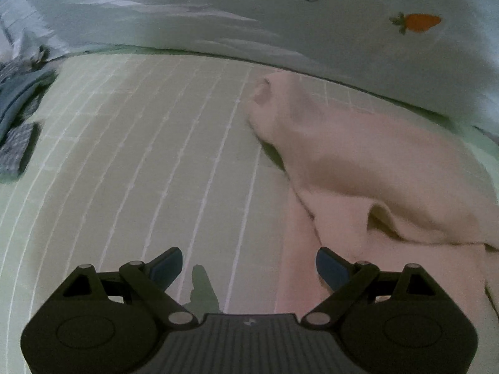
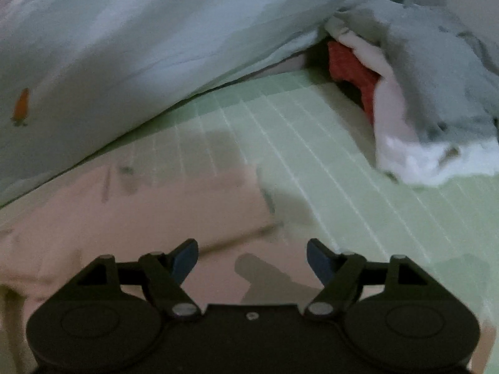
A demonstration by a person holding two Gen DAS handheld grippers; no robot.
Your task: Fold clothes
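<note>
A pale pink garment (image 1: pixel 368 171) lies crumpled on the green gridded mat (image 1: pixel 140 143), to the right in the left wrist view. My left gripper (image 1: pixel 249 268) is open and empty, hovering over the mat just left of the garment's near edge. In the right wrist view the same pink garment (image 2: pixel 131 218) spreads flat at the lower left. My right gripper (image 2: pixel 252 260) is open and empty, above the garment's right edge.
A light quilt with a carrot print (image 1: pixel 418 22) borders the mat's far side. Folded grey and blue clothes (image 1: pixel 18 118) sit at the left. A heap of grey, white and red clothes (image 2: pixel 414 93) lies at the right on the mat (image 2: pixel 343 162).
</note>
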